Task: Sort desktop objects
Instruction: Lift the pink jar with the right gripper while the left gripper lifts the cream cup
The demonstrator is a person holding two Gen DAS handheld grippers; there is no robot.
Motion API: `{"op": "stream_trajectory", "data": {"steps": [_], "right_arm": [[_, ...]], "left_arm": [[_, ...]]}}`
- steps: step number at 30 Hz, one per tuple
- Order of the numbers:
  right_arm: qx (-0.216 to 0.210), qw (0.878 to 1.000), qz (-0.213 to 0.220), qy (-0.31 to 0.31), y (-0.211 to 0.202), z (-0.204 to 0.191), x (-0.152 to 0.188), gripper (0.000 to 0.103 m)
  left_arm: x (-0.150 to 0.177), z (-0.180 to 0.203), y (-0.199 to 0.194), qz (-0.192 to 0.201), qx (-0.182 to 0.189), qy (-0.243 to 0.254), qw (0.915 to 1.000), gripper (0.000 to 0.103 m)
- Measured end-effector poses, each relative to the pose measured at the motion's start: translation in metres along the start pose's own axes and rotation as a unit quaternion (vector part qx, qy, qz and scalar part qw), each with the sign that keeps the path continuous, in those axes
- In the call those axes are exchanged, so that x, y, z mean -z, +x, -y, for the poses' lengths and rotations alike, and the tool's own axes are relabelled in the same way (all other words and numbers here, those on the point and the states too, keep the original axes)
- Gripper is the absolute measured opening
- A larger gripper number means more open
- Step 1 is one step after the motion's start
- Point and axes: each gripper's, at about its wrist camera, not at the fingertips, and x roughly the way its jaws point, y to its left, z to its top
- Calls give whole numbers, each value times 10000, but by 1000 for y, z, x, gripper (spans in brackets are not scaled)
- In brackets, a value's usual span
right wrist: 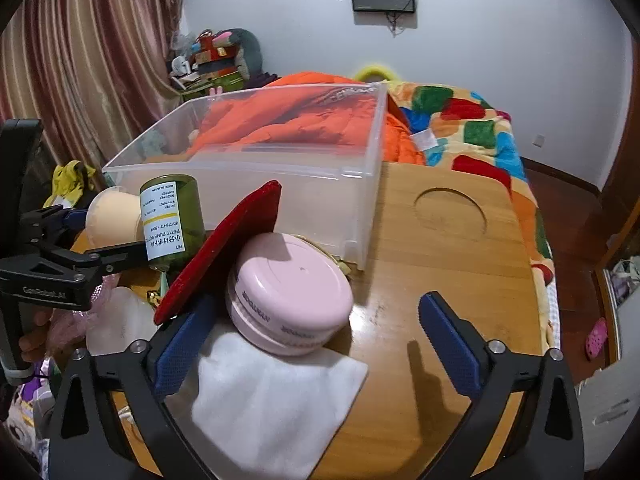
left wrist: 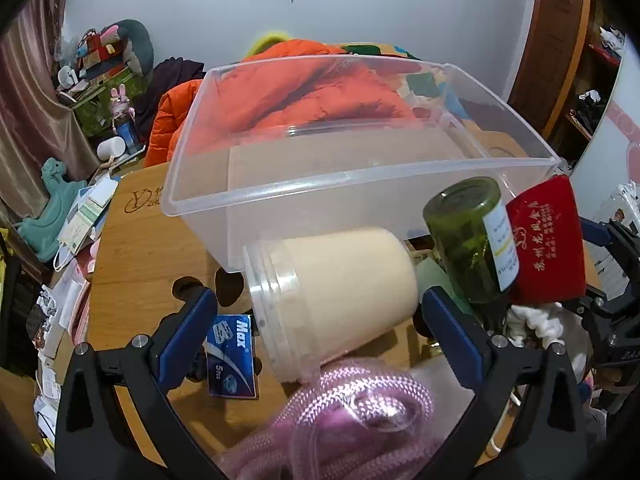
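We hold both grippers' fingers spread: left gripper [left wrist: 320,312] straddles the cream jar [left wrist: 332,300], right gripper [right wrist: 316,320] the pink round case [right wrist: 288,300], on the wooden worktop [right wrist: 460,280].

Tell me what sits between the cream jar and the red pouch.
The green bottle stands between the cream jar and the red pouch, leaning against the pouch. The left wrist view shows it best; the right wrist view confirms the order.

Things to sort on the wooden table

A clear plastic bin [left wrist: 280,184] stands empty at 12 o'clock. A cream jar [left wrist: 340,300] lies on its side before it. At 3 o'clock a green bottle [left wrist: 468,240] leans by a red pouch [left wrist: 548,248]. A pink round case [right wrist: 288,292] rests on a white cloth [right wrist: 272,400].
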Motion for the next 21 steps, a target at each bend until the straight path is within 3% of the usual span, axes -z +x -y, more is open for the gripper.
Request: {"op": "stream_trajectory", "data": {"steps": [6, 12, 17, 21], "right_arm": [[-229, 9996, -157, -20, 12, 0, -3, 77], [-371, 9991, -225, -9, 14, -4, -1, 64], [-263, 9994, -172, -138, 11, -9, 0, 63], [-232, 9996, -144, -69, 8, -10, 3, 63]], "left_arm": [[-4, -4, 2, -5, 62, -175, 9998, 102], [-4, -9, 6, -65, 380, -308, 9988, 85], [-1, -2, 1, 148, 282, -156, 9994, 77], [2, 0, -3, 304, 250, -107, 9992, 76]]}}
